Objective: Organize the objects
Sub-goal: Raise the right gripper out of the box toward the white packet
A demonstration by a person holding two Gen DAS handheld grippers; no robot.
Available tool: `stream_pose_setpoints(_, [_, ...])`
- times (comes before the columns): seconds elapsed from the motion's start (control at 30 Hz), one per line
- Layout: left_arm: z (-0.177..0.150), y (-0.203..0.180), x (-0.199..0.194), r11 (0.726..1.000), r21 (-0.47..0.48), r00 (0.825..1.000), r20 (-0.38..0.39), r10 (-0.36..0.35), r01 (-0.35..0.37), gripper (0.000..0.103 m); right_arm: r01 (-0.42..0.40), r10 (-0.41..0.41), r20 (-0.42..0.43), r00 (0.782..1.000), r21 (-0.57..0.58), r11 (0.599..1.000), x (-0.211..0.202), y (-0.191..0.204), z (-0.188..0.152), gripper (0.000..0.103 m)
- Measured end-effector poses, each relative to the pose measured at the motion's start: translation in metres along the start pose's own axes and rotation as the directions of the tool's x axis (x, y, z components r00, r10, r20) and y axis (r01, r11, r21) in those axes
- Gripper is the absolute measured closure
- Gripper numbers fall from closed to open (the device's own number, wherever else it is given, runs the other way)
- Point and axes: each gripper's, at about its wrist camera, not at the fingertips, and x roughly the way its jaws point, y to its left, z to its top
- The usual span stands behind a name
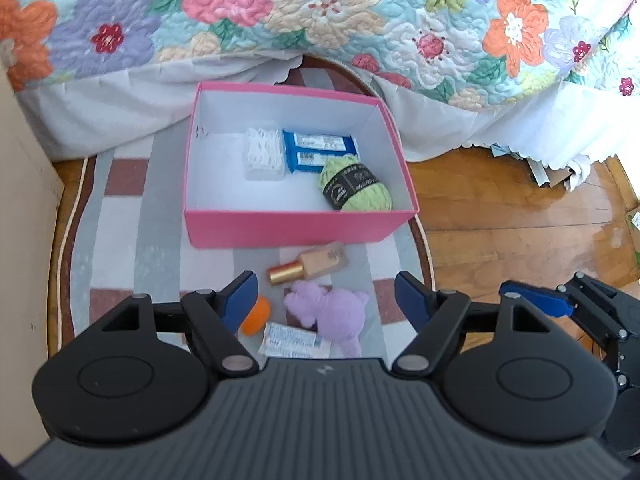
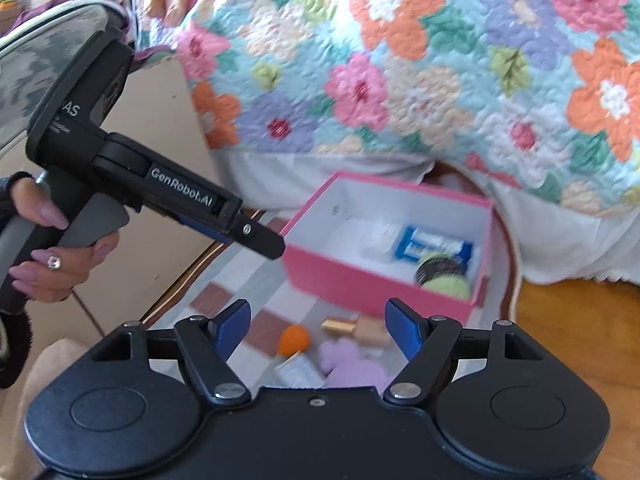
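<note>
A pink box (image 1: 296, 226) stands on a striped rug and holds a case of cotton swabs (image 1: 264, 154), blue tissue packs (image 1: 318, 150) and a green yarn ball (image 1: 356, 184). In front of it on the rug lie a beige bottle with a gold cap (image 1: 308, 268), an orange ball (image 1: 256, 316), a purple plush toy (image 1: 332, 312) and a white packet (image 1: 294, 342). My left gripper (image 1: 326, 300) hangs open above these loose items, holding nothing. My right gripper (image 2: 316, 320) is also open and empty above the bottle (image 2: 360, 330) and plush (image 2: 352, 364), near the box (image 2: 360, 276).
A bed with a floral quilt (image 1: 320, 12) and white skirt runs behind the box. A beige cabinet side (image 1: 24, 184) stands at the left. Wooden floor (image 1: 500, 220) lies right of the rug. A hand (image 2: 40, 256) holds the left gripper's handle.
</note>
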Motion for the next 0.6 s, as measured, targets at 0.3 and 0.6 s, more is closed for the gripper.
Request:
stream_pose_setpoints(0.3, [-0.032, 0.030, 0.040, 0.996, -0.049, 0.995, -0.060, -0.075, 0.072, 0.018, -0.098, 0.114, -0.129, 0.985, 0.119, 0.988, 0.055, -0.010, -0.033, 0.012])
stream_pose_setpoints(0.6, [-0.055, 0.066, 0.096, 0.993, -0.108, 0.996, -0.078, -0.052, 0.043, 0.018, -0.132, 0.180, -0.233, 0.956, 0.207, 0.969, 0.113, -0.019, -0.072, 0.012])
